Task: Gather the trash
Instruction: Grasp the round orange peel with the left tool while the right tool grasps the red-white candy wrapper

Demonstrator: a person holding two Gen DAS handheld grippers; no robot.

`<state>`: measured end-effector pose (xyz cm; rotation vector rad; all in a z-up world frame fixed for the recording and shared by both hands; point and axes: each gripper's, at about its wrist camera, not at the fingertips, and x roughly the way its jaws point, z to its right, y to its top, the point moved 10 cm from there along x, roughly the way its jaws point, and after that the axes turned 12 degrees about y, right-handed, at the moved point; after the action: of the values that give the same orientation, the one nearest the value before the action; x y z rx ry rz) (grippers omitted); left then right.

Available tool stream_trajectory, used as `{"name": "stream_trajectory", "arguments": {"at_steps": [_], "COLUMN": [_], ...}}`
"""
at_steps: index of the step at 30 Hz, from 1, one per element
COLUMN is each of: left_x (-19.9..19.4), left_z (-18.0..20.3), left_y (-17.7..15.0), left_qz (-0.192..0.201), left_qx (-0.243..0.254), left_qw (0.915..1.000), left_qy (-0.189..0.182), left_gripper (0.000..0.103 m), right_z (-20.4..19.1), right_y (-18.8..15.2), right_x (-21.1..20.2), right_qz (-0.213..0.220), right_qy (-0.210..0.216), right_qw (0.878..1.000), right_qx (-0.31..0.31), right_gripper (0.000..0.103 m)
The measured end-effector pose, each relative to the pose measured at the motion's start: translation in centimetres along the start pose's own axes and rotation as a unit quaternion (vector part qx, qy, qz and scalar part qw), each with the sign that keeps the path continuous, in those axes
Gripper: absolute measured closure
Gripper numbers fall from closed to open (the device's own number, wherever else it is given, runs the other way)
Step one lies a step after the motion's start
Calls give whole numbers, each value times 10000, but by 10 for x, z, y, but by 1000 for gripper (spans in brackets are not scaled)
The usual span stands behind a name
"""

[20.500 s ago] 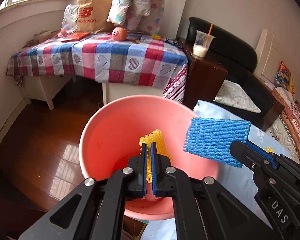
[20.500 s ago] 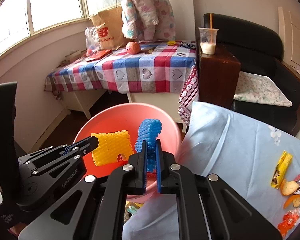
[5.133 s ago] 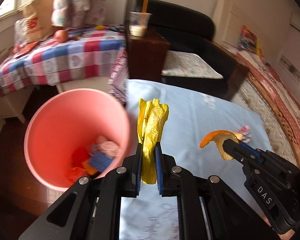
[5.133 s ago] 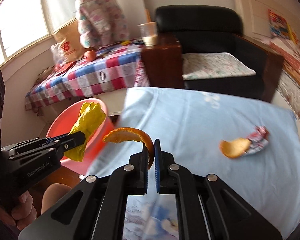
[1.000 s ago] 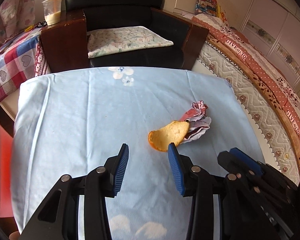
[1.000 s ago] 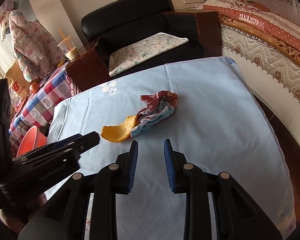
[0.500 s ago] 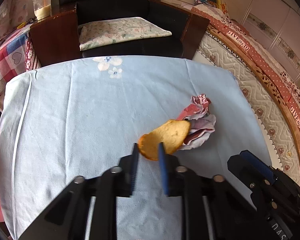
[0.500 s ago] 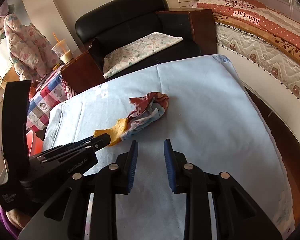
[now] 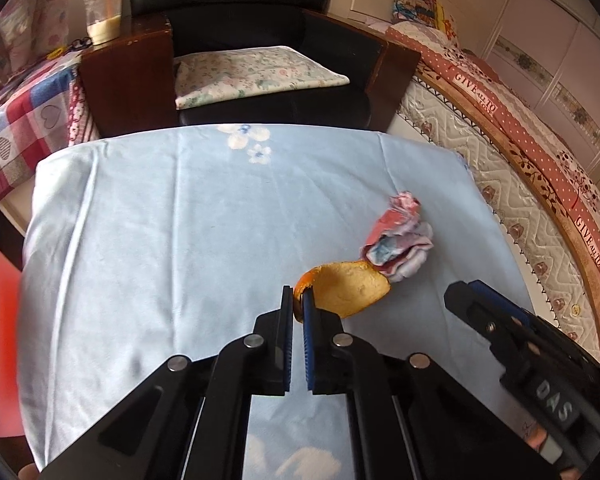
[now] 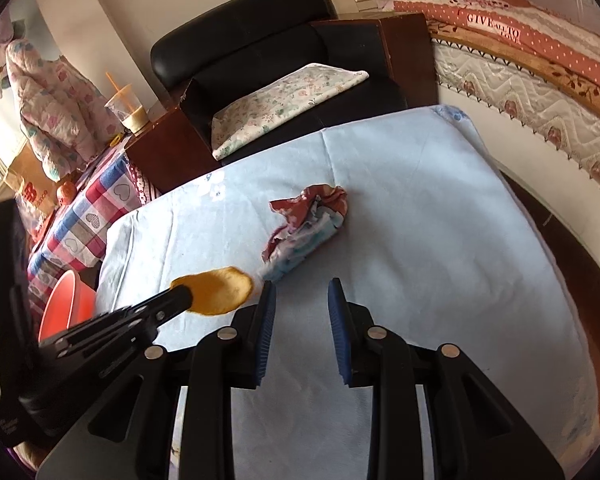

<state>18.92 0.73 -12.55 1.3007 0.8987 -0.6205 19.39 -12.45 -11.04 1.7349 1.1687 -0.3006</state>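
Since a second ago the left gripper [image 9: 299, 300] has gone from wide apart to clamped on the near rim of the orange peel [image 9: 348, 288], and the peel now looks lifted slightly at that edge, its far end just beside the crumpled wrapper [image 9: 398, 240] on the blue-covered counter [image 9: 160, 220]. The right gripper [image 10: 300, 292] hovers with its jaws apart and nothing between them, the wrapper lying just ahead of it and a little toward its left finger. The hold on the peel is only at a thin curled edge, so a quick swing toward the pink bin [image 10: 66, 306], which stands off to the left gripper's side past the counter's edge, could let the peel slip or tear free and drop on the cloth or floor. The peel may also drag the wrapper along if the two are caught together, which I cannot tell. For the right gripper, its narrow gap may push the bulky wrapper away rather than straddle it.
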Motion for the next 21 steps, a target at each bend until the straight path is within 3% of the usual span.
{"name": "stream_trajectory", "arguments": {"at_steps": [4,6,8,17,19,21], "left_x": [-5,-7,-9,-18,-19,-21], "left_z": [-14,-18,-22,-30,-32,-33], "left_y": [-3,-5,-6,-17,-19,-21], "left_qz": [30,59,85,61,57,57], "left_qx": [-88,-104,-124,-127,-126,-135], "left_qw": [9999,9999,9998,9998,9997,9997], "left_qy": [79,107,112,168,187,197], "left_gripper": [99,99,99,99,99,99], "right_z": [-1,-1,-1,3,2,1], "right_y": [1,3,8,15,14,12], "right_x": [9,13,14,45,49,50], "right_qz": [-58,-46,55,-79,-106,-138], "right_qy": [109,190,289,82,32,6], "right_qw": [9998,9991,9978,9964,9970,9975], "right_qx": [180,389,593,844,771,690], "right_gripper": [75,62,57,57,67,87]}}
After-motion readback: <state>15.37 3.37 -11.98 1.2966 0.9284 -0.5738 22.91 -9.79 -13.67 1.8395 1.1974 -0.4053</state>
